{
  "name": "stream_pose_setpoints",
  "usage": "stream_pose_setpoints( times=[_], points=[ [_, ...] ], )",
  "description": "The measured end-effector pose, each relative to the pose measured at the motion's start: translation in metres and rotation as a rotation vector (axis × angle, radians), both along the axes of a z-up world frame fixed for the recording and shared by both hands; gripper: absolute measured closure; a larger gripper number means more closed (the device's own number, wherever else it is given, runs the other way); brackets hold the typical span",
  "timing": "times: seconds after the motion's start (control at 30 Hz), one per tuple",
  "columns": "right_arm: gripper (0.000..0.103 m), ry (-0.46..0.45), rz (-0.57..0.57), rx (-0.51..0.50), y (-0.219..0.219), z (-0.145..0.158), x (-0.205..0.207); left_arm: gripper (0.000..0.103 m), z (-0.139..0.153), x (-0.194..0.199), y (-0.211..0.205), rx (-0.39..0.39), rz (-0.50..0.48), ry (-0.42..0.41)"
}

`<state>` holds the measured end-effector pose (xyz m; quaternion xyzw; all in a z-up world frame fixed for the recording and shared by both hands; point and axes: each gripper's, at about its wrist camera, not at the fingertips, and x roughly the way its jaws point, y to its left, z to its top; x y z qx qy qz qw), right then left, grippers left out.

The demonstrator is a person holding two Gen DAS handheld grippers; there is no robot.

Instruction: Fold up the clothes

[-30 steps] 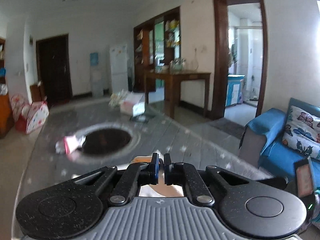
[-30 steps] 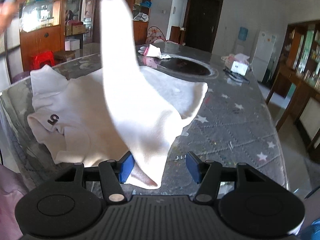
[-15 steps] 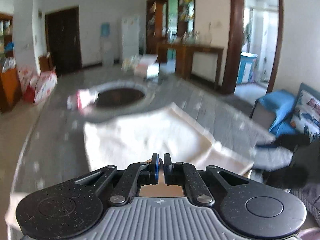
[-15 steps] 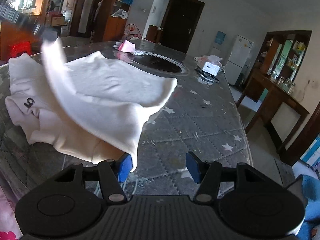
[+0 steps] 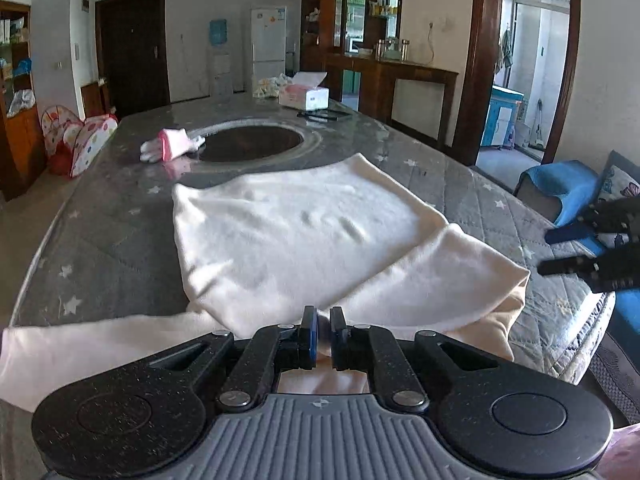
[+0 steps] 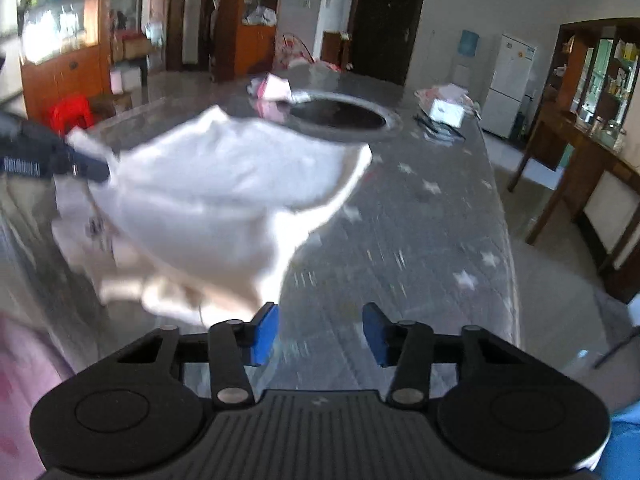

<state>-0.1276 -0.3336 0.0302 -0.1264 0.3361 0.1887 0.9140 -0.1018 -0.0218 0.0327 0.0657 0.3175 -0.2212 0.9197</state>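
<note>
A cream-white sweater (image 5: 304,236) lies on the grey quilted table (image 5: 100,216), folded over itself, with a sleeve trailing to the left. My left gripper (image 5: 323,334) is shut on the sweater's near edge, low over the table. In the right wrist view the sweater (image 6: 224,196) is blurred, and the left gripper (image 6: 92,168) holds its left side. My right gripper (image 6: 318,334) is open and empty, just right of the sweater's near corner. It also shows at the right edge of the left wrist view (image 5: 568,252).
A dark round recess (image 5: 252,144) sits in the table's middle, with a pink-and-white cloth (image 5: 170,148) beside it. A tissue box (image 5: 304,94) stands at the far end. A blue sofa (image 5: 560,188) is to the right, a wooden sideboard (image 6: 580,152) beyond.
My left gripper has carried the lifted sweater part down and across, laying it folded on the table. My right gripper stayed open and shifted rightward, off the cloth.
</note>
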Motion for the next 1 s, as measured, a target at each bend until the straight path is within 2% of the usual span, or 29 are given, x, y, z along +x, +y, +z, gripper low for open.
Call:
stream_pose_setpoints(
  times=[0.13,0.33,0.4,0.53,0.63,0.83,0.93,1.0],
  points=[
    [0.063,-0.014,0.041,0.039,0.017,0.004,0.030,0.097,0.007,0.005,-0.003,-0.004,-0.003,-0.041],
    [0.067,-0.030,0.082,0.010,0.044,-0.011,0.059,0.097,0.009,0.005,-0.001,-0.011,-0.022,-0.051],
    [0.073,-0.035,0.070,-0.002,0.047,-0.017,0.064,0.096,0.004,0.002,-0.003,-0.001,-0.043,-0.040],
    [0.073,-0.022,-0.006,0.012,0.040,-0.024,0.071,0.096,-0.007,0.000,-0.007,0.043,-0.070,-0.024],
    [0.073,-0.026,-0.017,0.018,0.039,-0.024,0.070,0.091,-0.014,0.002,-0.006,0.061,-0.070,-0.010],
    [0.073,-0.037,0.037,0.016,0.047,-0.020,0.065,0.070,-0.021,0.010,-0.008,0.100,-0.072,-0.005],
    [0.073,-0.042,0.064,0.015,0.050,-0.018,0.063,0.069,-0.028,0.013,-0.010,0.116,-0.074,0.006],
    [0.073,-0.046,0.081,0.015,0.053,-0.016,0.061,0.073,-0.030,0.015,-0.010,0.109,-0.085,0.015]
  ],
)
